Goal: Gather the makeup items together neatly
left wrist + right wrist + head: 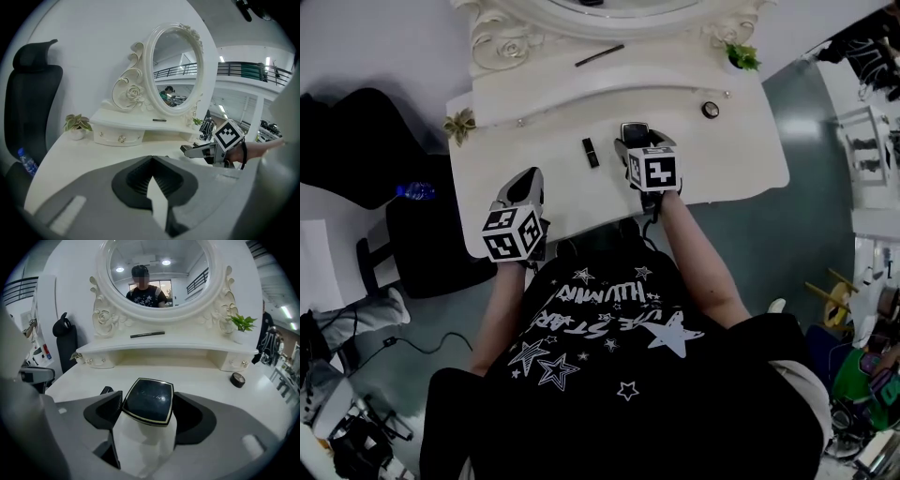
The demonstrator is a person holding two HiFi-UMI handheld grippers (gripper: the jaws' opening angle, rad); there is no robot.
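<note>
The compact (147, 401) is clamped by its edges in the right gripper (636, 139), over the table (741, 164) near the lipstick (591, 152). I think the smooth case may slip, or may knock the lipstick when it lands. The left gripper (523, 190) is closed and empty.

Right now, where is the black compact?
The black compact is clamped in the right gripper, centre-right in the head view, over the vanity table, just right of the black lipstick.

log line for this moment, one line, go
right gripper: jaws shut on compact | left gripper: jaws shut, empty | lipstick: on table
</note>
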